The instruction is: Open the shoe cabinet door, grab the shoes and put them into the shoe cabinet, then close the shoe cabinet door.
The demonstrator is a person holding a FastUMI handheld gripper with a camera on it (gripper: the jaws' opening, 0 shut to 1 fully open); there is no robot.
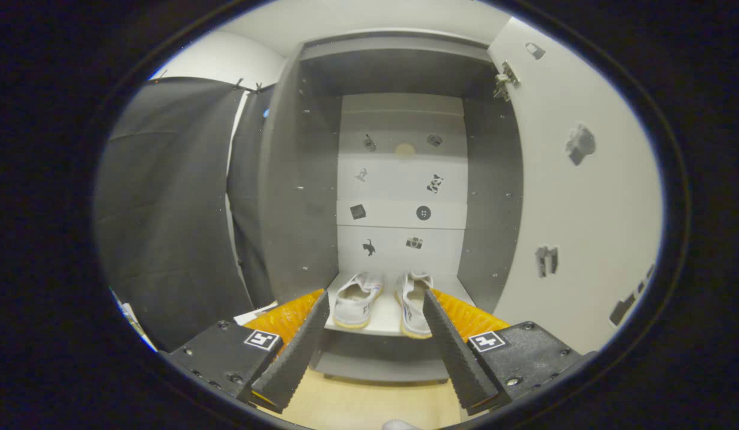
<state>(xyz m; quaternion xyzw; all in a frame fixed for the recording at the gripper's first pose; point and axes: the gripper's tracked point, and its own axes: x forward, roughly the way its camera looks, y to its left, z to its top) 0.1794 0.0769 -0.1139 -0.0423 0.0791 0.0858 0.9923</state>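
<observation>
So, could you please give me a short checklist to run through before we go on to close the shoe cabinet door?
1. Both shoes inside: ok. The left shoe and the right shoe stand on the bottom shelf.
2. Shoes behind the shelf's front edge: cannot tell; the right shoe's heel sits very near it.
3. Tool released: ok. Its fingers are spread, holding nothing.
4. Tool out of the cabinet: ok. It hangs in front of the shelf.
5. Door open and within reach: ok. It is swung out beside the right finger.
</observation>
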